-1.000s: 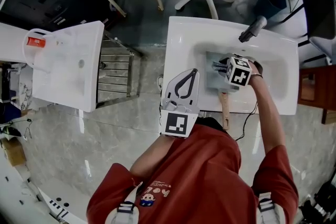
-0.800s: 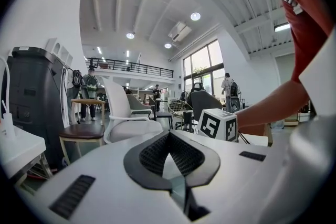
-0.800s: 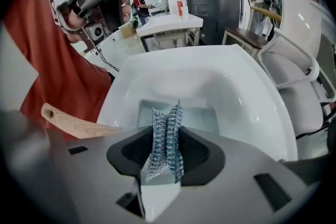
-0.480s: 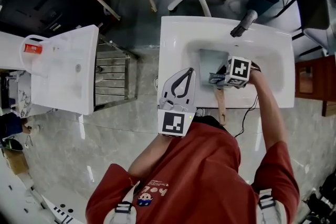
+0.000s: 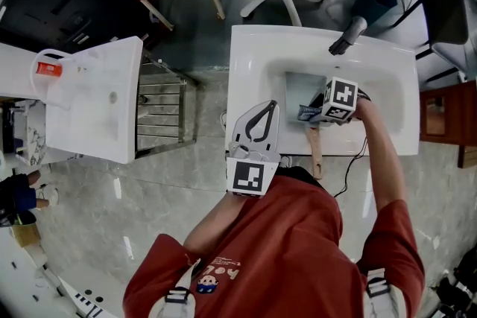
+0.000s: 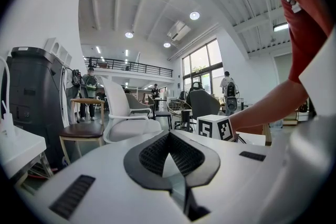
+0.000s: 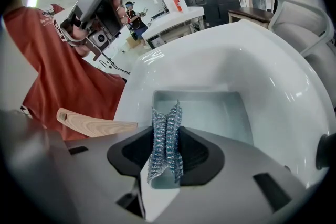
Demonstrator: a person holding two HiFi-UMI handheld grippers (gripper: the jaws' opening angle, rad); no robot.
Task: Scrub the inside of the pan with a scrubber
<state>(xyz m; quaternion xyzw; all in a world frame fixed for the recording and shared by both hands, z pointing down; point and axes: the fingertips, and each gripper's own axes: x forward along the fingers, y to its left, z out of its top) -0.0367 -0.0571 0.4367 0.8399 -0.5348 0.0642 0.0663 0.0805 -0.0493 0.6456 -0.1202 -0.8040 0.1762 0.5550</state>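
Right tongs [image 7: 167,131], clamped on the steel scrubber [image 7: 166,155], hang over the pan [image 7: 210,110], which lies just ahead and below them (its wooden handle [image 7: 89,124] points back-left). The left tongs [image 6: 168,138] are closed, empty and farther off.

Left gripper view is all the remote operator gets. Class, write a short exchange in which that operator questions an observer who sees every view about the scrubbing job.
Operator: What is the right gripper holding?
Observer: It is shut on a blue-silver mesh scrubber.
Operator: Where is the pan?
Observer: The square grey pan sits in the basin of the white sink, just ahead of the scrubber.
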